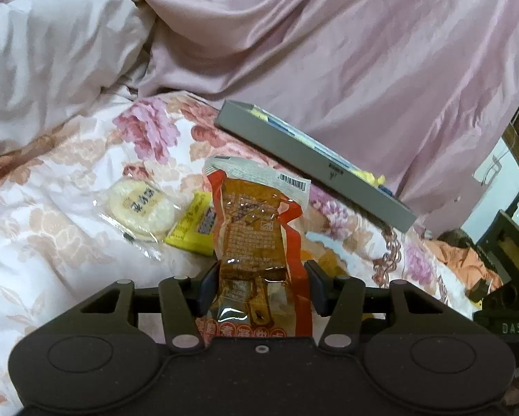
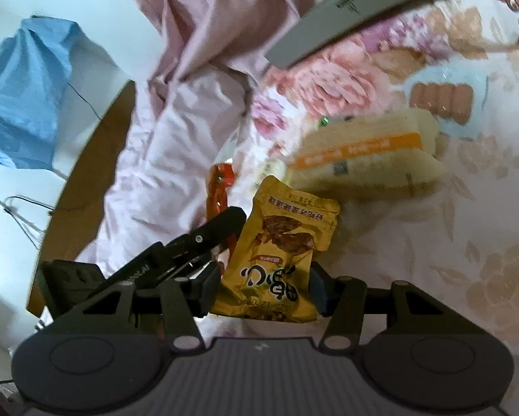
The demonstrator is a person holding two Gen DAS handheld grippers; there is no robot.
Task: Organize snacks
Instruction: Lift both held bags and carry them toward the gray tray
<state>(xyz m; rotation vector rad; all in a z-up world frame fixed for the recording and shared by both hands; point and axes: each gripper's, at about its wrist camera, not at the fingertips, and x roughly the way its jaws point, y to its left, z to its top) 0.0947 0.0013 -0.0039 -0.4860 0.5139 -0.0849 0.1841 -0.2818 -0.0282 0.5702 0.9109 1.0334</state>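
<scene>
Holding one snack packet in each gripper, above a floral bedspread (image 1: 51,242). Left gripper (image 1: 259,286): fingers pinching an orange-red clear packet (image 1: 256,235) by its lower part, packet standing up toward 12 o'clock. Right gripper (image 2: 262,286): fingers pinching a yellow pouch (image 2: 280,249) at its bottom edge, pouch tilted toward 1 o'clock. Grey box (image 1: 311,163), the likely bin, lies at 1 o'clock from the left packet, some yellow and blue items already inside.

Loose snacks on the bed, left view: round white cake in clear wrap (image 1: 143,209) at 10 o'clock, small yellow packet (image 1: 193,225) just beside it. Right view, blurred: big pale bread pack with orange band (image 2: 370,152) at 1 o'clock, sausages (image 2: 441,100) beyond it. The left gripper shows at 9 o'clock, close to the right.

Risks, as I judge them: slick film slips out of either pinch; grippers near each other may knock; box sits tilted on soft bedding, so a drop could tip it or miss.
</scene>
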